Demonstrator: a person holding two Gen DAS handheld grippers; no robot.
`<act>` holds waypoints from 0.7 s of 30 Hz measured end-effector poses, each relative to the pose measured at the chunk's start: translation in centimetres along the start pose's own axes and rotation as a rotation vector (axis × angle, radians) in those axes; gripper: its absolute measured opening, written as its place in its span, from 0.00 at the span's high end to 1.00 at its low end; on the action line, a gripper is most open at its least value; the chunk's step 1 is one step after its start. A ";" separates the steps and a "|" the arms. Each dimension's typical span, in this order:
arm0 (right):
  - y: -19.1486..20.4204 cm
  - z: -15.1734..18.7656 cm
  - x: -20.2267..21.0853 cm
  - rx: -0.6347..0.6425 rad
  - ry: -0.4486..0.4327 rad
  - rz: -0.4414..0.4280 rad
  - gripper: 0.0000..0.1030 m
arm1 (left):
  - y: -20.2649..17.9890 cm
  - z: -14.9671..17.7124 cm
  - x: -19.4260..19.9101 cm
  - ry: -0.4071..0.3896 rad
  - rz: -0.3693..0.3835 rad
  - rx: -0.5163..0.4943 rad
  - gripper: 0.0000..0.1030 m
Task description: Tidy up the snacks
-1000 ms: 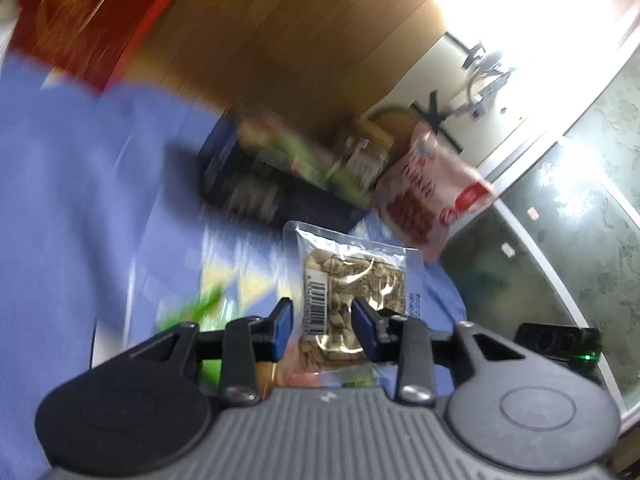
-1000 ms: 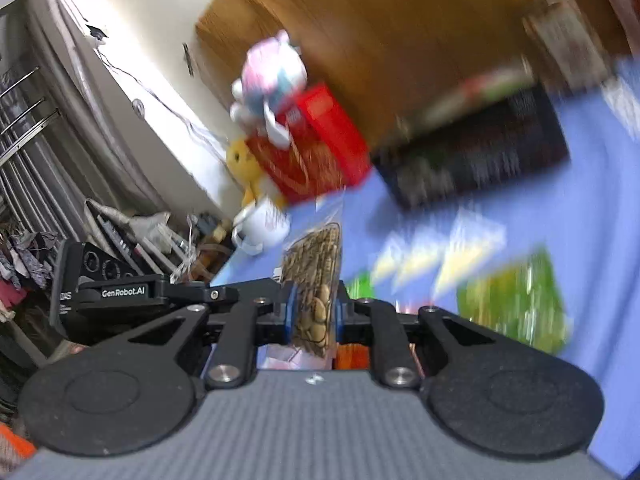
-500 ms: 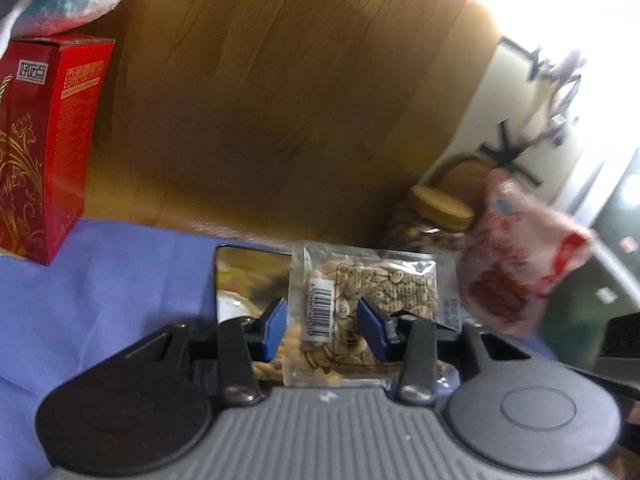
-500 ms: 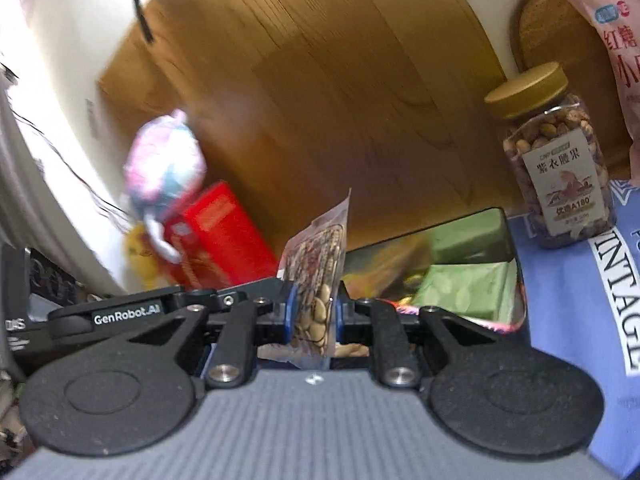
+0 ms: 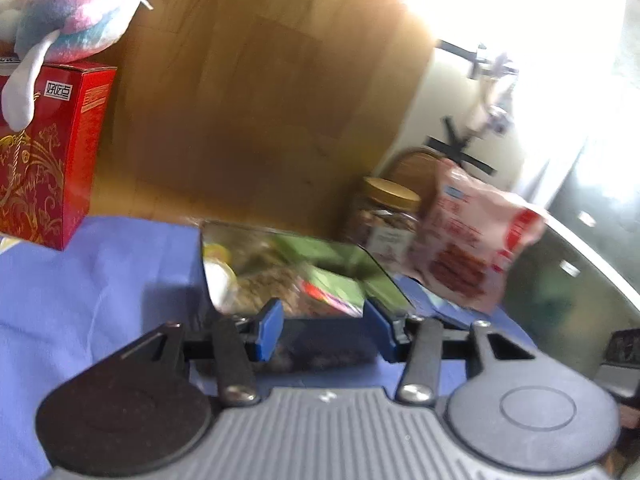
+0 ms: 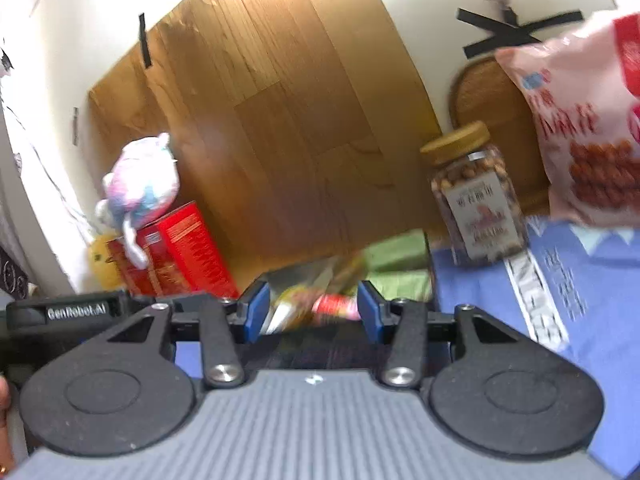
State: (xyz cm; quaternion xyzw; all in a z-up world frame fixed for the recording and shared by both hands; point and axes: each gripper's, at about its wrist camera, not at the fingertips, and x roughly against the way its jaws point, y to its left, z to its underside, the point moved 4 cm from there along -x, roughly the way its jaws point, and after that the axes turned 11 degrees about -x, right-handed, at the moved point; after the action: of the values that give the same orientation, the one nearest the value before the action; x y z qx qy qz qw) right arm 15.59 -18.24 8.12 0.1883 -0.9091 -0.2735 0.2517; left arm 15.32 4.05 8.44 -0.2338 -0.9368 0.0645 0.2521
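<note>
Left gripper (image 5: 324, 330) agape, right gripper (image 6: 312, 312) agape, taped cross (image 6: 516, 34) sharp in right view only

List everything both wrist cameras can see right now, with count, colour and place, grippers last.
snack box: one, dark with shiny inner walls, on the blue cloth ahead of both grippers.
snack packets: several, green, red and tan, blurred, inside the snack box.
nut jar: one, clear with gold lid, right of the box.
pink bag: one, pink and red, beside the jar.
red carton: one, red with gold print, left of the box.
plush toy: one, pink, white and blue, on the carton.
blue cloth: one, covering the table.
left gripper: open, empty.
right gripper: open, empty.
</note>
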 end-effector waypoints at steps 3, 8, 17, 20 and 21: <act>-0.5 3.0 2.5 -0.011 0.045 -0.011 0.50 | -0.6 1.9 2.1 0.022 0.034 -0.002 0.51; -0.9 7.6 4.9 0.012 0.143 -0.015 0.50 | 0.8 5.4 4.0 0.113 -0.012 0.036 0.51; 2.4 11.6 3.8 0.112 0.294 -0.076 0.50 | 4.6 9.9 5.5 0.172 -0.031 0.198 0.51; 3.1 12.2 3.8 0.123 0.320 -0.098 0.50 | 5.1 10.8 5.5 0.178 -0.031 0.223 0.51; 3.4 12.4 3.9 0.134 0.328 -0.106 0.50 | 5.2 11.0 5.5 0.181 -0.036 0.228 0.51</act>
State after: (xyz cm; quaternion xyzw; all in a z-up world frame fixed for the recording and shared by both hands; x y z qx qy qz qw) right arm 4.76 -12.49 2.53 0.2946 -0.8608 -0.1907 0.3686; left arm 7.74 11.21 0.15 -0.1917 -0.9009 0.1448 0.3614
